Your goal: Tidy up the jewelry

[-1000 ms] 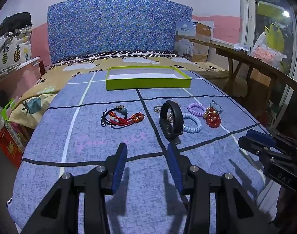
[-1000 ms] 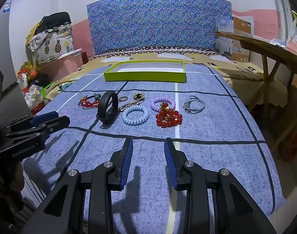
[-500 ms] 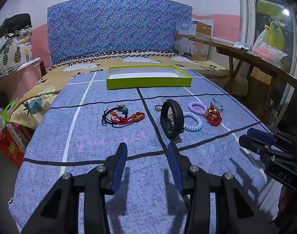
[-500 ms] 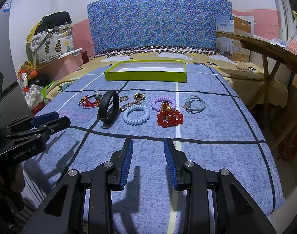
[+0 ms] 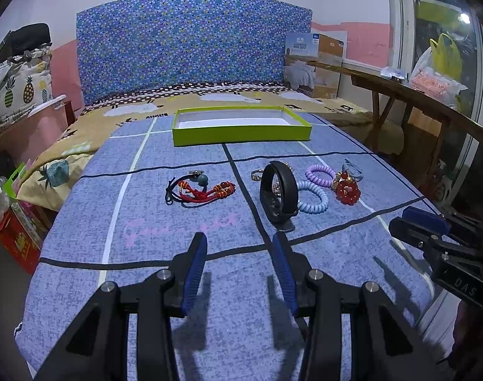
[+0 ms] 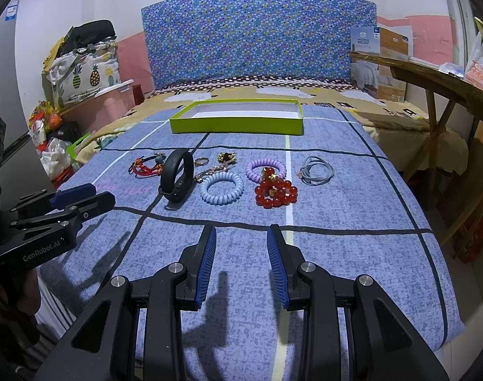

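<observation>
Very little has changed over the last second: both tools have eased only slightly forward toward the row of jewelry, and every piece lies where it did, so the sorting has not really begun.

The left gripper (image 5: 238,247) hovers above the near part of the blue bedspread (image 5: 146,209) with its jaws apart and nothing between them. The right gripper (image 6: 241,241) does the same, jaws spread and empty, a little to the right.

The jewelry lies in a loose row across the middle of the bed. At the left is a red cord bracelet (image 5: 200,189). Next stands a black wristband (image 6: 176,179), upright on its edge. To its right lie a light blue coil band (image 6: 221,188), a purple coil band (image 6: 265,168) and a red bead bracelet (image 6: 275,192) touching the purple one, then a grey loop (image 6: 317,170) at the far right. Small gold-coloured pieces (image 6: 224,162) sit just behind the black wristband.

The green tray (image 6: 236,123) waits beyond the row, seemingly with nothing in it. The wristband looks nearest to the left gripper, probably a first pick.
</observation>
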{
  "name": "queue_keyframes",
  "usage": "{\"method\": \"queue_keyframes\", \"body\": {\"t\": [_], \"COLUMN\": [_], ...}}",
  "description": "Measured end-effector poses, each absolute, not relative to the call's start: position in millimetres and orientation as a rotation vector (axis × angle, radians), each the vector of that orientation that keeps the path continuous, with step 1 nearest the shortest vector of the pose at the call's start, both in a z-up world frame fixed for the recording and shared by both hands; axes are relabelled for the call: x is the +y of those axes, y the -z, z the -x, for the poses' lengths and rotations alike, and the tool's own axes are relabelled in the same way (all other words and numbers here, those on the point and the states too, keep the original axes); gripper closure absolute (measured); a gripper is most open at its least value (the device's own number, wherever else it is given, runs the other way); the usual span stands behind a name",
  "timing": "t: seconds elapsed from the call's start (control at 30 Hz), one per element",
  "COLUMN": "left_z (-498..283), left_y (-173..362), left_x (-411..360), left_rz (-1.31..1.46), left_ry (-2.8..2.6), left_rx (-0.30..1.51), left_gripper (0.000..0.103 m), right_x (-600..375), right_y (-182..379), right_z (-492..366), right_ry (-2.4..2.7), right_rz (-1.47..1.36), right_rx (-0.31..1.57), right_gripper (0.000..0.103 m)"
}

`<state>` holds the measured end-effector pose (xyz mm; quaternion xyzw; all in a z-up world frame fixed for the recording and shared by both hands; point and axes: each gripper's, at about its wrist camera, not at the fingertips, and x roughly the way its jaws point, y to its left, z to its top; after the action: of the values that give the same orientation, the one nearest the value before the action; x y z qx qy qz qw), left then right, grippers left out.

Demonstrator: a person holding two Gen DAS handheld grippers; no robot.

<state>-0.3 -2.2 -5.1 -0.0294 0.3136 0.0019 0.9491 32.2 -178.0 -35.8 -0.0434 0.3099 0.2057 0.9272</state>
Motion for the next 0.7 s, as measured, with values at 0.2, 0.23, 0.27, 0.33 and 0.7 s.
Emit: {"method": "queue_keyframes", "body": {"t": [0.2,0.23,0.27,0.33,0.7], "left_z": [2.2,2.3,2.3,3.0,3.5], "left_y": [3.7,3.5,3.4,2.7,2.0], "left_x": [-1.0,-0.8,-0.4,-1.0,-0.2], "left_rz": [0.056,0.055,0.054,0.052,0.056], "left_ry": [-0.007,-0.008,-0.007,-0.009,-0.012], "left_rx": [0.636,0.636,0.636,0.635,0.636], "left_gripper": [0.058,0.058,0.058,0.058,0.058], "right_x": [-180.1,-179.9,-180.3,-180.2,-182.2], "right_y": [34.6,34.9,34.5,34.0,32.7], "right_z": [-32.8,-32.6,-32.8,-32.3,-32.7], "right_ry": [-0.422,-0.422,-0.422,-0.423,-0.423], "right_rz": [0.090,0.089,0.089,0.089,0.089], "right_rx": [0.634,0.634,0.635,0.637,0.636], "right_gripper": [0.069,0.069,0.069,0.069,0.069]}}
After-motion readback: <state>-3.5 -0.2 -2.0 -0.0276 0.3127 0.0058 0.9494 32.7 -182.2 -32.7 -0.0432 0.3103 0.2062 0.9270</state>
